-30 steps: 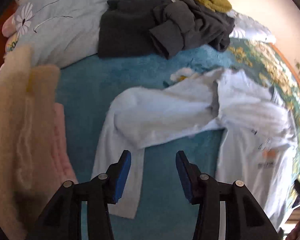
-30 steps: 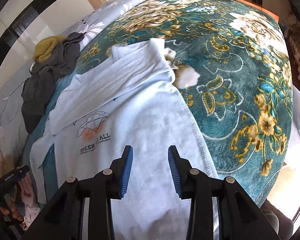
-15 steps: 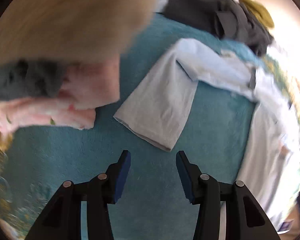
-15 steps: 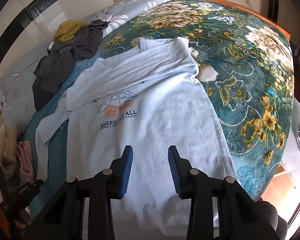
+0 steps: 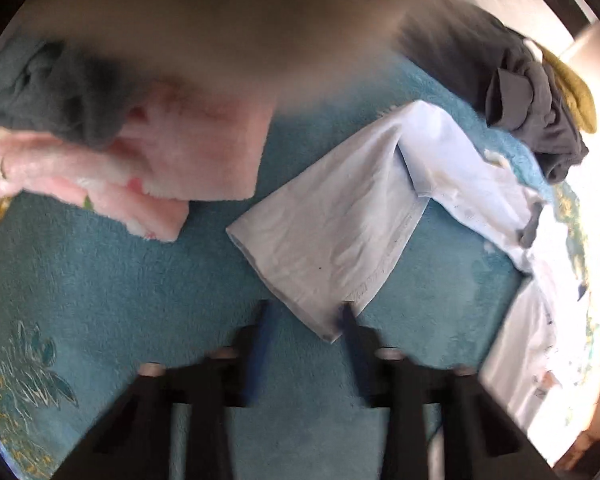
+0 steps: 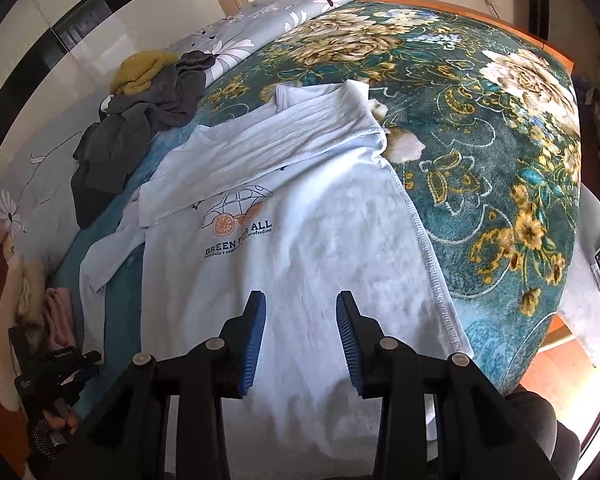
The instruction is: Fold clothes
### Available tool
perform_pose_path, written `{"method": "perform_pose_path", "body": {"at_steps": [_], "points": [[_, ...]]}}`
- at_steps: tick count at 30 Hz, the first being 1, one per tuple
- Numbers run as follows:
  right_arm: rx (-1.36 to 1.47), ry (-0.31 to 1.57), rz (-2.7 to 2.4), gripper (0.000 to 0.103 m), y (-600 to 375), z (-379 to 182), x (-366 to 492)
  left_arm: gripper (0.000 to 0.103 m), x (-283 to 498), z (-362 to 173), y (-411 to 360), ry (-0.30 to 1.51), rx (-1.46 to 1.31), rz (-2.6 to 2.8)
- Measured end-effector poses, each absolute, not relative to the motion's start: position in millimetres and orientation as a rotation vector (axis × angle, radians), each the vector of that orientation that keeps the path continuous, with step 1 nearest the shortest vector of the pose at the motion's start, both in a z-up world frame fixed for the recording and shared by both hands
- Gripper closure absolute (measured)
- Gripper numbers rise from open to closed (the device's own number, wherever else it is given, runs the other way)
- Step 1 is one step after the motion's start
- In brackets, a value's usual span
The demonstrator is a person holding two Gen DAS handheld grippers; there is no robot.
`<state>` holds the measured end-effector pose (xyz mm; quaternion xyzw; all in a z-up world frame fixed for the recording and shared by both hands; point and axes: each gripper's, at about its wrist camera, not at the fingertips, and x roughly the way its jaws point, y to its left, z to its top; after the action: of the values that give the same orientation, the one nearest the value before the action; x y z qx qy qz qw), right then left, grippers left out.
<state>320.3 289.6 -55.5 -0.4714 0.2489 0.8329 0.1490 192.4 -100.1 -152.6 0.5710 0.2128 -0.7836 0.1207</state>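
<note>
Left gripper (image 5: 306,322), jaws apart, at the pale blue long-sleeved cotton shirt's (image 6: 300,264) cuff (image 5: 320,312), sleeve running toward 1 o'clock. Right gripper (image 6: 300,326), jaws apart, above the shirt's hem, printed logo (image 6: 238,222) at 11 o'clock.

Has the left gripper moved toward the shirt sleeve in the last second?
Yes. The left gripper has swung down toward the sleeve; the cuff, earlier well ahead, now lies right at the fingertips, jaws open.

The pale blue shirt (image 6: 300,264) is thin, matt, lightly creased cloth. Under it, the teal blanket (image 6: 480,152) looks plush and fuzzy. At left, pink folded towels (image 5: 172,168) look fluffy.
</note>
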Motion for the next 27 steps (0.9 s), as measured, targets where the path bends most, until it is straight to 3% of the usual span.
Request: {"method": "perform_pose_path", "body": {"at_steps": [8,15,21,27], "points": [[-1.352,0.740,2.392,0.065,292,-57,323,0.100,201,-93,-58,0.262,1.602,-2.606],[-1.354,0.751,2.390,0.065,293,-58,323,0.100,176,34,-41,0.027,1.131,-3.006],[-1.357,0.787,2.380,0.065,297,-62,324,0.100,117,105,-41,0.002,0.913,-3.115],[-1.368,0.842,2.353,0.065,302,-69,324,0.100,97,118,48,-0.090,0.995,-3.363]]}}
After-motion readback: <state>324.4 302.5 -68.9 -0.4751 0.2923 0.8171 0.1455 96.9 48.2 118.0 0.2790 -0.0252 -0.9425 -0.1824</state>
